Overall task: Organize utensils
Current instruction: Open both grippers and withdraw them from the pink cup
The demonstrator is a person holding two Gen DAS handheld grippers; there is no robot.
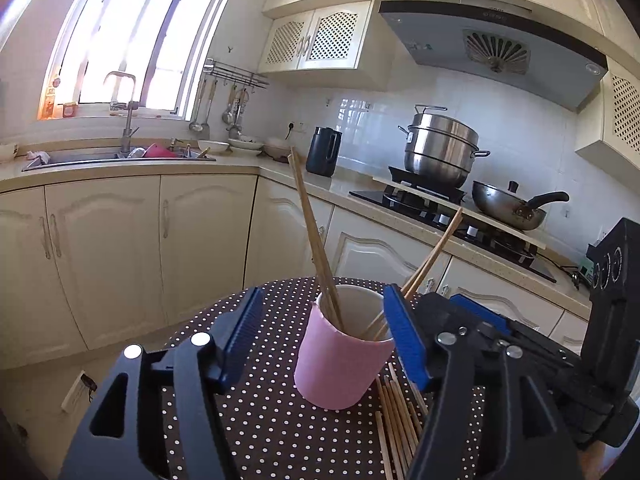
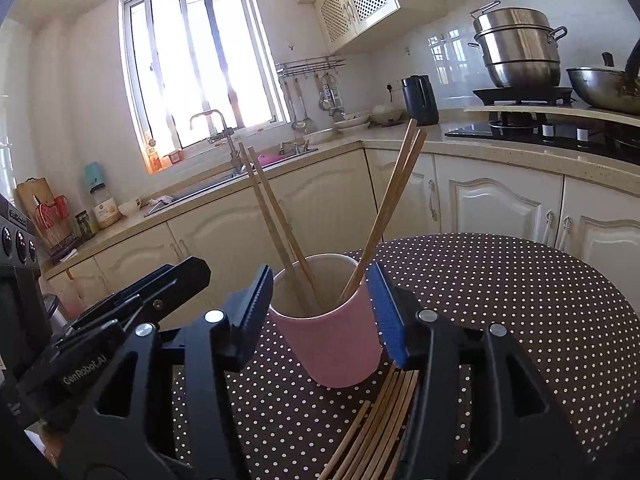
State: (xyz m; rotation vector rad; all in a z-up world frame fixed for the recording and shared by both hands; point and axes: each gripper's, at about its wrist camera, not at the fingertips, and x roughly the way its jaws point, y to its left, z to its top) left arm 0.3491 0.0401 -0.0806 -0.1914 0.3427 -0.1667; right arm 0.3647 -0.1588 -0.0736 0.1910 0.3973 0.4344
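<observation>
A pink cup point(image 1: 340, 368) point(image 2: 332, 344) with a white inside stands on the round table with a dotted brown cloth point(image 1: 272, 420) point(image 2: 520, 300). Two pairs of wooden chopsticks lean in it, one pair to the left point(image 1: 312, 232) point(image 2: 272, 216) and one to the right point(image 1: 432, 256) point(image 2: 392, 200). Several loose chopsticks point(image 1: 396, 420) point(image 2: 380, 420) lie flat on the cloth in front of the cup. My left gripper point(image 1: 322, 320) is open, its blue pads on either side of the cup and apart from it. My right gripper point(image 2: 320, 292) is open too, with the cup just beyond its pads and nothing held.
Cream cabinets and an L-shaped counter run behind the table. On the counter are a sink with a tap point(image 1: 126, 120), a black kettle point(image 1: 323, 152), a steel steamer pot point(image 1: 440, 152) and a wok point(image 1: 508, 208) on the hob. The table edge curves close behind the cup.
</observation>
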